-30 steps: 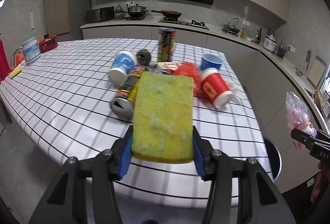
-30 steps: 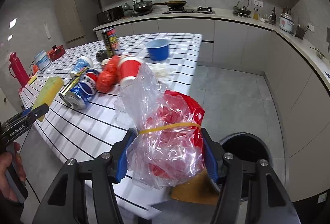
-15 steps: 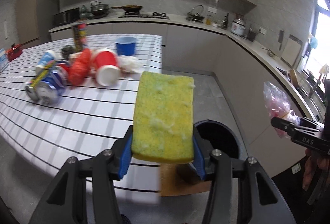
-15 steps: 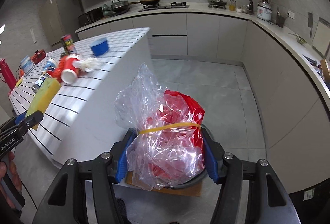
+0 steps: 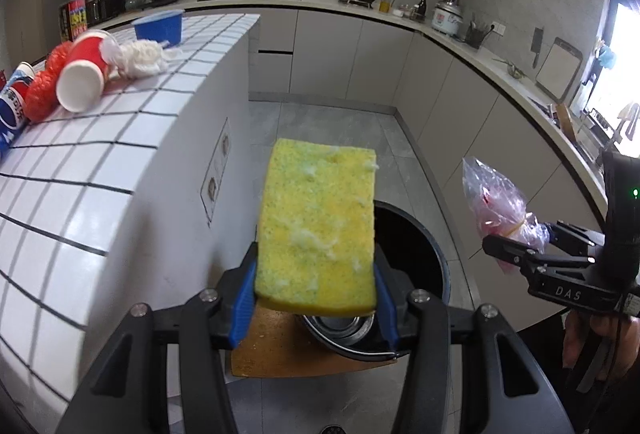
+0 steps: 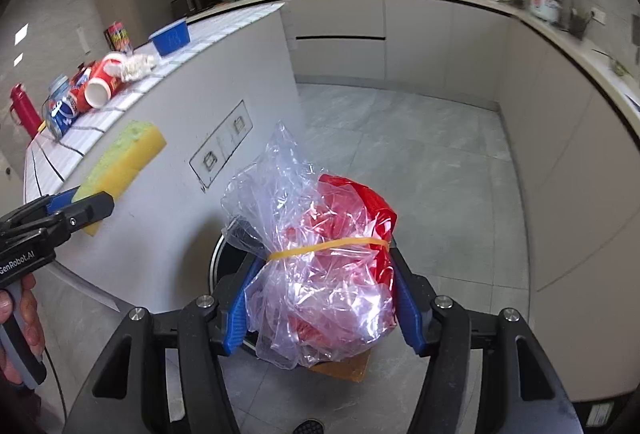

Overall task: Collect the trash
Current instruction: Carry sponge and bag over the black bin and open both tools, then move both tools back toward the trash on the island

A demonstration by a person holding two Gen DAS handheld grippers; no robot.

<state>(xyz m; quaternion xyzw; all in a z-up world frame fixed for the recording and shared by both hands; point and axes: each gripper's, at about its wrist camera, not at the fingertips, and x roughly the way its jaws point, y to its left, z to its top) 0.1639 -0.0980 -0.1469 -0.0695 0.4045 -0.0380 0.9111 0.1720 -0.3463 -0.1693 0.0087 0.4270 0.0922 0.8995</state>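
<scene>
My left gripper (image 5: pixel 316 294) is shut on a yellow-green sponge (image 5: pixel 318 230) and holds it over the near rim of a round black trash bin (image 5: pixel 412 254) on the floor. The sponge also shows in the right wrist view (image 6: pixel 120 166). My right gripper (image 6: pixel 320 302) is shut on a clear plastic bag with red contents (image 6: pixel 320 266), tied with a yellow rubber band, above the bin (image 6: pixel 224 246), which it mostly hides. The bag shows at the right of the left wrist view (image 5: pixel 500 210).
The white tiled counter (image 5: pixel 80 162) at left carries a red paper cup (image 5: pixel 82 74), a red mesh ball (image 5: pixel 40 94), a blue can (image 5: pixel 12 110), a white rag (image 5: pixel 138 60) and a blue bowl (image 5: pixel 160 28). Brown cardboard (image 5: pixel 276 346) lies under the bin. Cabinets line the right.
Both grippers swung right, away from the counter, and lowered toward the trash bin, each keeping its load. The bin now lies right beneath them.
</scene>
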